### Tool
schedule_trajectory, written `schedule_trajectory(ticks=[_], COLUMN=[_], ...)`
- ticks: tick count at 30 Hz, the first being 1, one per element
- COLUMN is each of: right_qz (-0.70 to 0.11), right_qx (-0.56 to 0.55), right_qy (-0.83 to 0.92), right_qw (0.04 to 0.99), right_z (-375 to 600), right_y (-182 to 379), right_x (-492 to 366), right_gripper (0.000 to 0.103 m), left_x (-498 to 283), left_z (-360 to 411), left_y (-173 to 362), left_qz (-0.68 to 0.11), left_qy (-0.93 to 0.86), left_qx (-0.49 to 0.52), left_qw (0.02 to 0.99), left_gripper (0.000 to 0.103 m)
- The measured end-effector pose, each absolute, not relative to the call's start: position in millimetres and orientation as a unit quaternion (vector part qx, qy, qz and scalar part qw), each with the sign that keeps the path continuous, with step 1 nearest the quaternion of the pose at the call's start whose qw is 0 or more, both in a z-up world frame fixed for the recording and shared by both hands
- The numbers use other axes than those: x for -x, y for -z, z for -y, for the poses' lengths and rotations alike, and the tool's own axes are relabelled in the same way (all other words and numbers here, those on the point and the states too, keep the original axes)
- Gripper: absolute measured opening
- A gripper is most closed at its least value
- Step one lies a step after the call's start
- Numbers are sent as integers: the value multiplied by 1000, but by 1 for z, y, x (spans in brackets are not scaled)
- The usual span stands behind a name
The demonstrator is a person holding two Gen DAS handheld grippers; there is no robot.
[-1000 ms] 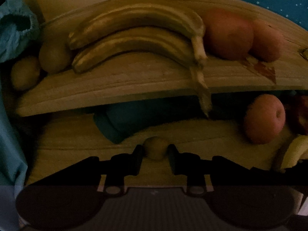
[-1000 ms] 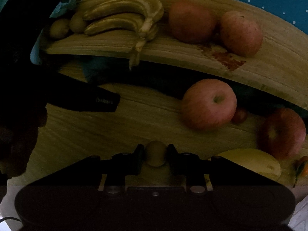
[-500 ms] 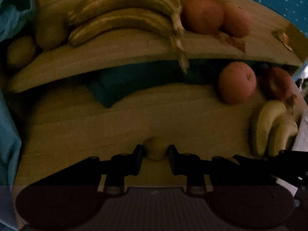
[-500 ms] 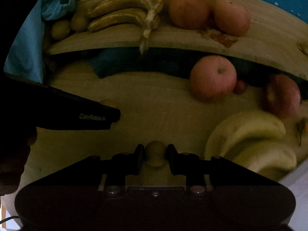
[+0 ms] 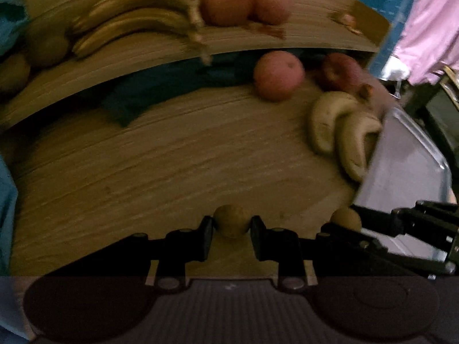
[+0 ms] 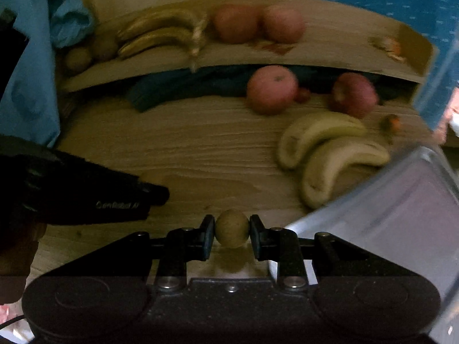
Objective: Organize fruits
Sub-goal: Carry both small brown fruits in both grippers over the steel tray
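My left gripper point(image 5: 231, 223) is shut on a small brown kiwi point(image 5: 231, 220), held over the wooden table point(image 5: 160, 166). My right gripper point(image 6: 231, 229) is shut on another kiwi point(image 6: 231, 231). In the left wrist view the right gripper's kiwi point(image 5: 345, 219) shows at lower right. Two red apples point(image 6: 271, 89) point(image 6: 354, 94) and a pair of bananas point(image 6: 327, 149) lie on the table. On the raised shelf point(image 6: 258, 57) sit two bananas point(image 6: 156, 35), two apples point(image 6: 258, 24) and two kiwis point(image 6: 77, 57).
A clear plastic tray point(image 6: 401, 200) stands at the table's right edge, close to the loose bananas; the same tray point(image 5: 407, 160) shows in the left wrist view. Blue cloth point(image 6: 25, 86) hangs at the left, and dark blue fabric point(image 6: 178, 89) lies under the shelf.
Both grippers have pulled back and swung right with their kiwis held. The shelf looks farther away, and the loose bananas and the clear tray have come into view.
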State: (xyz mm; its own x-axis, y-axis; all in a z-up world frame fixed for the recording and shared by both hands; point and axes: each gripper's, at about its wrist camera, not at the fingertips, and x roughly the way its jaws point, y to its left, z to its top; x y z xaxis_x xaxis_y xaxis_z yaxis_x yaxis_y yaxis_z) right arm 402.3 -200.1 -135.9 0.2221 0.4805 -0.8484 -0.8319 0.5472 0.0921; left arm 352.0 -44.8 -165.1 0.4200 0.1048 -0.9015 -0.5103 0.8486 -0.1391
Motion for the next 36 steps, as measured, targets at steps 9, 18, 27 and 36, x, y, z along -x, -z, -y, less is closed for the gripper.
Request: schedule_trajectory(ticks=[9, 18, 27, 36], right_qz=[-436, -434, -447, -433], right_qx=[163, 133, 142, 165], right_qy=[-374, -340, -335, -358], right_qw=[802, 823, 817, 811], right_z=[246, 307, 365, 393], right_y=[119, 122, 139, 160], right_x=[-419, -469, -551, -625], right_gripper=[28, 28, 28, 28], left_x=[-367, -429, -507, -588], left_z=[73, 125, 180, 213], left_y=[139, 128, 139, 164], left_qz=[-481, -471, -482, -484], left_qy=[-135, -93, -97, -122], left_qx=[176, 148, 160, 162], left_qw=[848, 865, 856, 851], left_gripper=[32, 32, 32, 32])
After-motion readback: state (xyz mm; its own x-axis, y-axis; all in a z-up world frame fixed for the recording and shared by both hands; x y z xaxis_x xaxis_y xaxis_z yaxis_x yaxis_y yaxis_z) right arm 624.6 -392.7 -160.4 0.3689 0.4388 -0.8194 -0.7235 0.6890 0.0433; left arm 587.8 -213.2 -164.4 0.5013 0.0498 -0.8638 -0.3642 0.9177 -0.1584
